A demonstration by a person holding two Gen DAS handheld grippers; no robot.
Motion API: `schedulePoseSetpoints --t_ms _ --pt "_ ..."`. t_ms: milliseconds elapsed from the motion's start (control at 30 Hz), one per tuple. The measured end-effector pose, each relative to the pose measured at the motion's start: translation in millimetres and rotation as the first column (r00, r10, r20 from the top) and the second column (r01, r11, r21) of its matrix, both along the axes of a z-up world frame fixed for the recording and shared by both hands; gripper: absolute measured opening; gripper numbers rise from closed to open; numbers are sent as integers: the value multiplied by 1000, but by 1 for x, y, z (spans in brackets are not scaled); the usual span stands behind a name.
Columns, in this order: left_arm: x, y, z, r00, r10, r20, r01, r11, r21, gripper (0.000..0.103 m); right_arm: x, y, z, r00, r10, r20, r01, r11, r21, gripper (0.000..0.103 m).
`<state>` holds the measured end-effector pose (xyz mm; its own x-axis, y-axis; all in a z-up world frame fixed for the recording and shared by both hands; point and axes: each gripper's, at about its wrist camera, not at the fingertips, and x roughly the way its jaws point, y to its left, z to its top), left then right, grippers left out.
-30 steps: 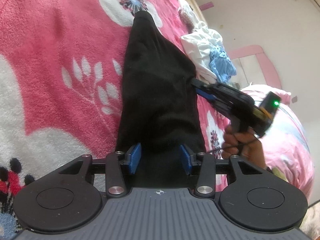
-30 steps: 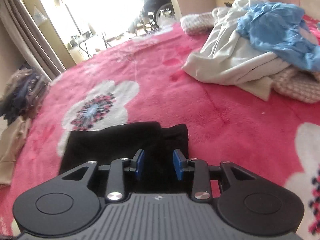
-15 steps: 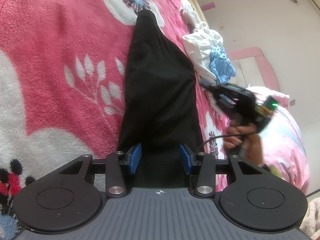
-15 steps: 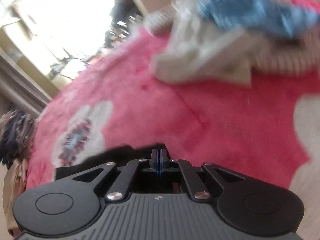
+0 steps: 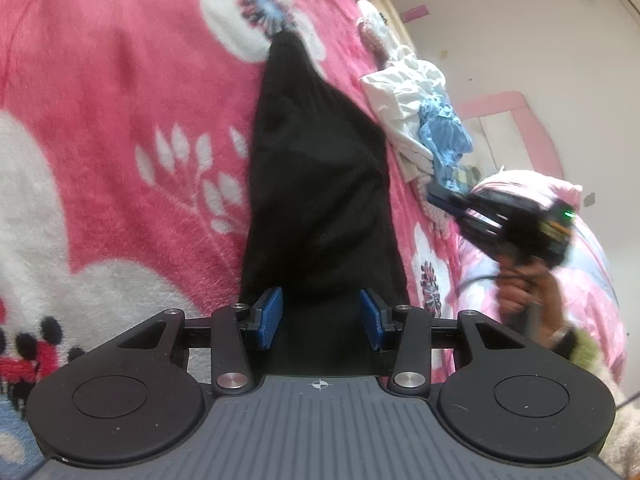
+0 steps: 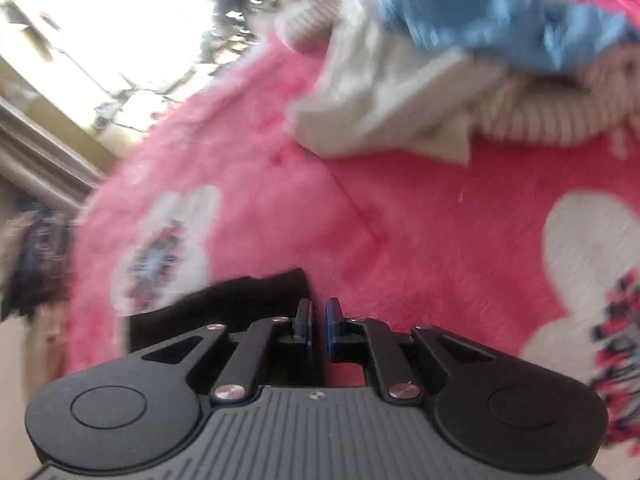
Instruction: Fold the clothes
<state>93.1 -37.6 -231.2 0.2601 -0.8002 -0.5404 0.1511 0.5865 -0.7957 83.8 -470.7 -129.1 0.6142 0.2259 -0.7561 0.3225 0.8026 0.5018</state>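
Pink fleece blanket point(image 5: 120, 128) with big white flowers covers the bed and fills both views; a pale wall and a pink-framed headboard point(image 5: 516, 108) show at the upper right of the left wrist view, and bright window light washes out the upper left of the right wrist view.

A folded black garment of soft fabric point(image 5: 320, 200) lies flat on the blanket, running from the centre bottom of the left wrist view up to a narrow end near the top middle. The left gripper point(image 5: 321, 318) is at the garment's near end with its blue pads spread apart; black cloth lies between them, and the pads do not press on it.

At the right edge of that view a hand point(image 5: 528, 292) holds the right gripper point(image 5: 434, 197), motion-blurred, off the garment's right edge and in front of a pile of loose clothes point(image 5: 416, 120), white and light blue, heaped on the bed.

In the right wrist view, also blurred, the right gripper's jaws are opening from nearly together, with a thin gap and nothing caught between them. The black garment's corner sits just left of and below the tips, at lower centre. The clothes pile occupies the upper right.
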Motion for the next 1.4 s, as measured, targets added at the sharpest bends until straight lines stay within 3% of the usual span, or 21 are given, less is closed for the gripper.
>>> schedulePoseSetpoints --t_ms 100,200,300,367,433,533,600,667,800,967,1100,1200,1300,1400 --pt "-8 -3 13 997 -56 48 56 998 -1 43 -19 15 27 973 225 -55 -222 974 50 14" --pt "-18 -14 20 986 -154 66 153 988 16 43 -34 50 27 906 411 -106 -403 911 84 14" --pt "-32 -37 12 962 -271 35 263 953 148 43 -45 79 -2 871 472 -141 -456 880 131 14" --pt "-38 -46 2 949 -316 -5 309 924 225 43 -55 85 -27 867 460 -194 -443 888 126 14" --pt "-39 -46 -2 944 -327 -26 324 916 235 42 -78 74 -48 887 412 -209 -378 907 184 9" --pt "-38 -41 -3 948 -315 -46 318 924 214 42 -118 42 -66 933 298 -201 -231 926 298 9" --pt "-36 -39 -2 949 -308 -61 314 928 202 43 -140 33 -71 939 259 -227 -174 926 336 9" --pt "-38 -39 5 945 -323 -43 325 923 206 43 -150 32 -62 943 239 -231 -166 941 295 15" --pt "-45 -36 25 944 -329 23 321 934 158 43 -143 41 -29 965 251 -75 -218 930 296 14" --pt "-29 -54 24 963 -265 39 259 959 113 43 -105 69 -51 949 307 -78 -267 907 325 14" --pt "-19 -67 0 969 -249 -7 248 962 118 43 -110 68 -90 919 303 -253 -213 920 329 3" --pt "-24 -63 -10 969 -248 -6 247 964 96 43 -115 73 -70 892 350 -286 -280 924 259 12" --pt "-23 -59 -14 970 -242 -29 243 968 65 43 -101 74 -39 919 375 -122 -317 886 339 12" --pt "-20 -57 -19 970 -236 -50 238 970 39 43 -64 83 -39 931 366 6 -340 860 381 13"
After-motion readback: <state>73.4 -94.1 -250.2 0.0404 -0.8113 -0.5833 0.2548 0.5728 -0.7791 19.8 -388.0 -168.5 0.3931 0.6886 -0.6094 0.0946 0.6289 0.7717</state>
